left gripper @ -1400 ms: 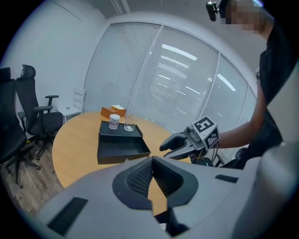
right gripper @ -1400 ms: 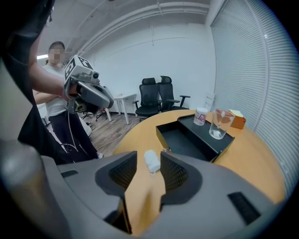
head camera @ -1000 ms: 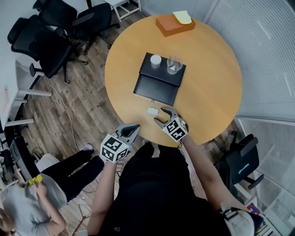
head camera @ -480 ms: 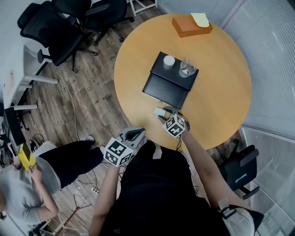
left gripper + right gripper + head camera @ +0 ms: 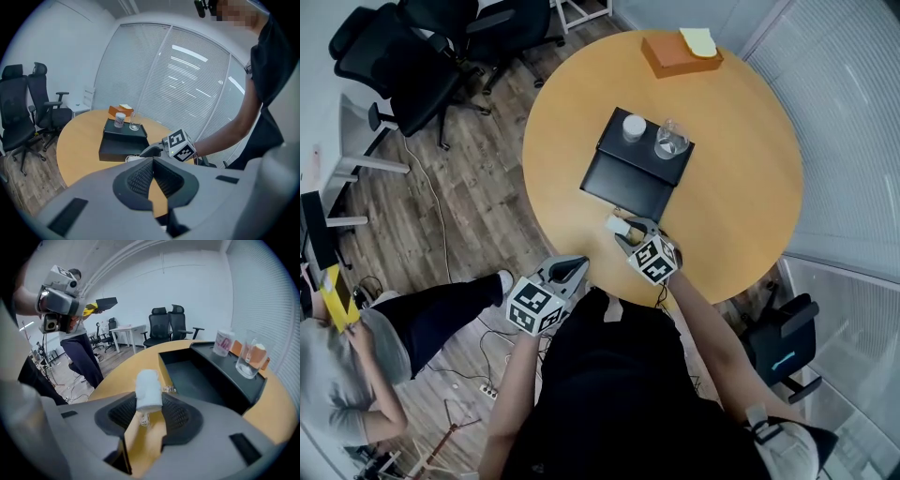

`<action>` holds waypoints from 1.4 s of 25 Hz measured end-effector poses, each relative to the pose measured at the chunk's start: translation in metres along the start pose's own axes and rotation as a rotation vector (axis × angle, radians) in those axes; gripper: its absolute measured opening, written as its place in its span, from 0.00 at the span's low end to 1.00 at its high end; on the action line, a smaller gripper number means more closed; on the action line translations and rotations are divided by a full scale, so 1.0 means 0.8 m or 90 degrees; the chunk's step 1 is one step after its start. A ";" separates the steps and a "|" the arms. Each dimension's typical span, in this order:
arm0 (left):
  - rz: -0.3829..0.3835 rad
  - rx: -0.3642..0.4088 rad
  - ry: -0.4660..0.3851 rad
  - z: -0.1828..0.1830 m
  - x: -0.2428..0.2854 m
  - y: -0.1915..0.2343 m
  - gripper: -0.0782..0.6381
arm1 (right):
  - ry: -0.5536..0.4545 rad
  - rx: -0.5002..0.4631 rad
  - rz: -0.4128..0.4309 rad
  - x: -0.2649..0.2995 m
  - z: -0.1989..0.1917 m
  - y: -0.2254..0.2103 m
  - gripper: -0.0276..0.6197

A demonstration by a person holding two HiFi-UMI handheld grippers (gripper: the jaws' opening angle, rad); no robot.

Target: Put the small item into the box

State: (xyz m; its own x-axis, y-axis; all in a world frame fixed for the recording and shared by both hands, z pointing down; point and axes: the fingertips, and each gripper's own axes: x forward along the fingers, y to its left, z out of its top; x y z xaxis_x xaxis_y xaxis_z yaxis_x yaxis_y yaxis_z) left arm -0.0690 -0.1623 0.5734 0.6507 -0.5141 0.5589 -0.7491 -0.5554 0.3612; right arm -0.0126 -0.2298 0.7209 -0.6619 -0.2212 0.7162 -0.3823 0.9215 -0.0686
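The person wears a black short-sleeved top (image 5: 619,384). The left gripper (image 5: 574,268) and right gripper (image 5: 626,231) have grey shells, black ribbed pads (image 5: 180,416) and white cubes (image 5: 534,305) printed with black square markers.

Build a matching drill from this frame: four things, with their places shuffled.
1 small white roll
2 drinking glass
3 yellow pad
4 left gripper

A on the orange box
B on the black box, beside the white jar
C between the right gripper's jaws
D at the table's near edge, empty

Pairs: 1-C, 2-B, 3-A, 4-D. The right gripper's jaws have just been closing on the small white roll.
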 end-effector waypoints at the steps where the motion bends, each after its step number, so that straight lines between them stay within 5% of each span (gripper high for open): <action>1: -0.001 0.000 -0.001 0.001 0.001 0.001 0.12 | -0.008 0.001 -0.006 -0.007 0.004 -0.003 0.29; 8: -0.006 0.002 -0.008 0.007 0.007 0.004 0.12 | -0.054 0.032 -0.083 -0.053 0.035 -0.061 0.29; 12: -0.012 0.004 -0.008 0.007 0.011 -0.004 0.12 | -0.025 0.044 -0.107 -0.053 0.027 -0.097 0.29; 35: 0.005 -0.024 -0.016 0.002 0.011 0.004 0.12 | 0.101 0.034 -0.083 0.013 0.018 -0.127 0.29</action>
State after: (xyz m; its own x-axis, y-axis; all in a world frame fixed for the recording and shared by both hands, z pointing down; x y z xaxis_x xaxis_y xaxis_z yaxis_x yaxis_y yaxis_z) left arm -0.0654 -0.1695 0.5782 0.6479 -0.5346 0.5427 -0.7575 -0.5270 0.3853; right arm 0.0102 -0.3299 0.7255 -0.4964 -0.2805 0.8216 -0.4941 0.8694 -0.0017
